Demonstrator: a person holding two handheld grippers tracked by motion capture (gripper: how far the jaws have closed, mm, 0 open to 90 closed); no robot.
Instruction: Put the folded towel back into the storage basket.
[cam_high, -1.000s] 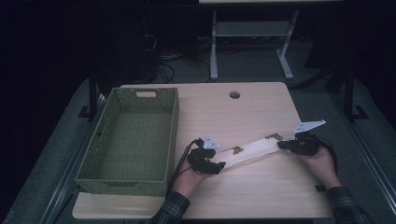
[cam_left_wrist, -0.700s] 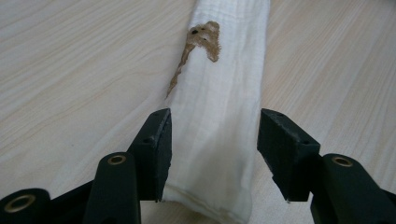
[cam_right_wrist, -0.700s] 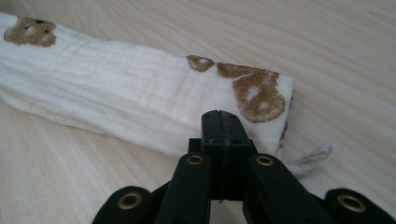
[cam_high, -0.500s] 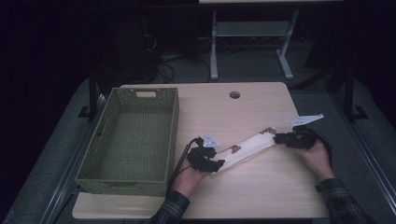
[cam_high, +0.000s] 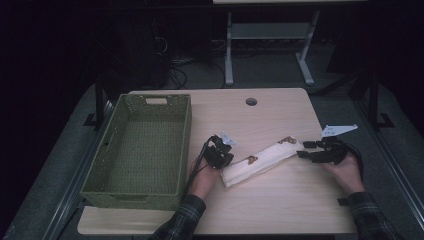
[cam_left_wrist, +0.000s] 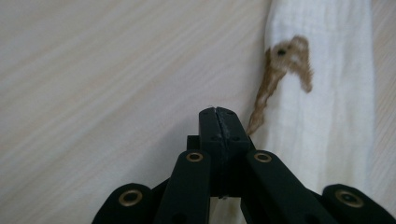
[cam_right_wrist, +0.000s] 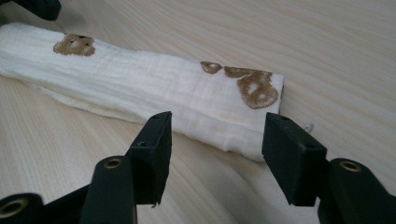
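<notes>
While the left gripper (cam_high: 223, 159) stays clamped shut at the near end of the folded white muslin cloth with brown bear prints (cam_high: 260, 160), whether cloth is pinched between its jaws I cannot tell. The right gripper (cam_high: 306, 152) has let go since a second ago: jaws wide, just off the far end. The cloth lies flat on the pale wooden table (cam_high: 280, 200), right of the green woven basket (cam_high: 142, 150).

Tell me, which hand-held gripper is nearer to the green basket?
Left. The left hand-held gripper sits just beside the green basket, at the cloth's near end; the right hand-held gripper is at its far end.
</notes>
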